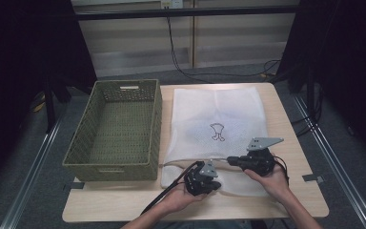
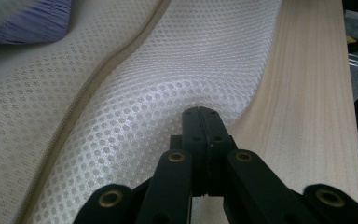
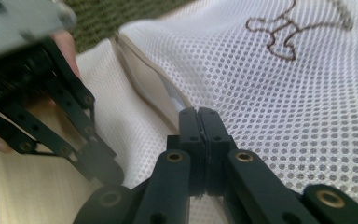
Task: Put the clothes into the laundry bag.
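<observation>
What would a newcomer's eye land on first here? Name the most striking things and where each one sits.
First, the white mesh laundry bag spread flat over the right half of the wooden table, with a small brown outline figure at its middle. To its left stands an olive woven basket. At the bag's near edge, the left gripper and right gripper meet by the zipper seam, jaws shut.

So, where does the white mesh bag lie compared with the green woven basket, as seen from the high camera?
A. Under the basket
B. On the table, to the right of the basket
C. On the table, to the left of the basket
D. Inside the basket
B: in the high view the mesh bag lies flat on the table, to the right of the basket.
</observation>
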